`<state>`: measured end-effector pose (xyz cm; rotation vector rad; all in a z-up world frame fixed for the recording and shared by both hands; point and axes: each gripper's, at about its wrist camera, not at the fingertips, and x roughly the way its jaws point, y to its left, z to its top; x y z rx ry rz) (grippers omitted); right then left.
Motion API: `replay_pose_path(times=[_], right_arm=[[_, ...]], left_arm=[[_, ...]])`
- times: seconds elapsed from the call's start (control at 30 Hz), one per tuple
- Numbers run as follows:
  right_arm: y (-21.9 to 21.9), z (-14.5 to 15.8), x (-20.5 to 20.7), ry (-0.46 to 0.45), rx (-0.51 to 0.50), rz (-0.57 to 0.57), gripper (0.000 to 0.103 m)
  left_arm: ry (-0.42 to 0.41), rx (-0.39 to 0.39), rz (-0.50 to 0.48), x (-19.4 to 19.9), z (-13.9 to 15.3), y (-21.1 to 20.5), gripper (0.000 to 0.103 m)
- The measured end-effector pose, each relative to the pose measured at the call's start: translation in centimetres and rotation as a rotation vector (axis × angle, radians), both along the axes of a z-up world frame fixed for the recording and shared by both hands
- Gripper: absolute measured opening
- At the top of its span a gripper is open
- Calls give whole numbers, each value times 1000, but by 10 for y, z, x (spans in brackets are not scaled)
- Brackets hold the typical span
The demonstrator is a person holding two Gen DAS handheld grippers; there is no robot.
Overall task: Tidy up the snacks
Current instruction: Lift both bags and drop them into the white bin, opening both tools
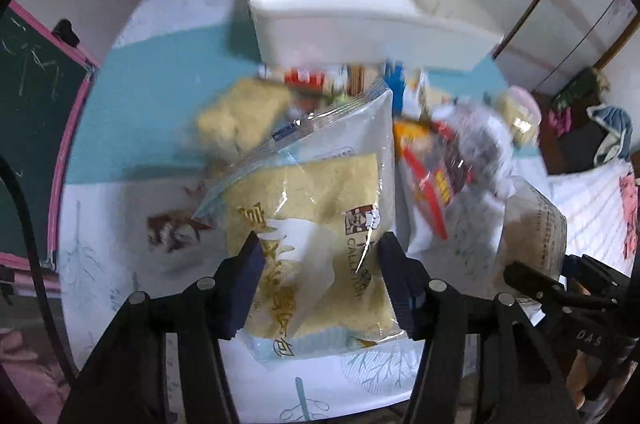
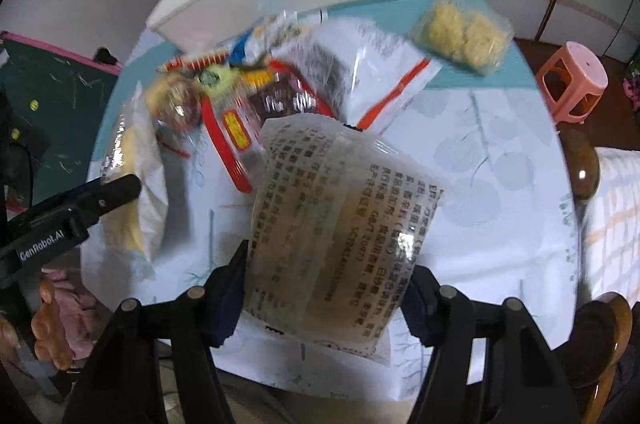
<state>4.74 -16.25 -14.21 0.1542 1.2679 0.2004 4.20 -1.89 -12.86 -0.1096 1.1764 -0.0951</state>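
Gripping bread packet (image 1: 320,220) and printed packet (image 2: 332,236).

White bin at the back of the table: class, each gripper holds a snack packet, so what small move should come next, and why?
Probably carry both packets forward over the white bin and release. The left gripper clamps the yellow bread packet, the right gripper the printed clear packet, both lifted off the table, and the bin looks open-topped behind the snack pile.

Left tongs (image 1: 318,256) and right tongs (image 2: 326,272) each clamp something between spread fingers.
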Motion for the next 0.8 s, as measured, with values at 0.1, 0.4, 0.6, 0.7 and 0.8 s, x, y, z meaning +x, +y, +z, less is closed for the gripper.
replay_pose_path(times=[0.1, 0.4, 0.6, 0.7, 0.8], right_arm=[[1, 24, 1, -58, 17, 11, 66], [18, 113, 37, -273, -17, 80, 66], [24, 186, 84, -447, -61, 70, 66], [29, 208, 121, -495, -85, 35, 67], [28, 211, 154, -481, -55, 19, 68]], left_arm=[[-59, -26, -5, 5, 30, 10, 55], [-339, -2, -64, 50, 147, 14, 54], [-482, 40, -85, 94, 208, 3, 55], [-513, 70, -78, 125, 221, -6, 55], [-523, 87, -64, 157, 224, -6, 55]])
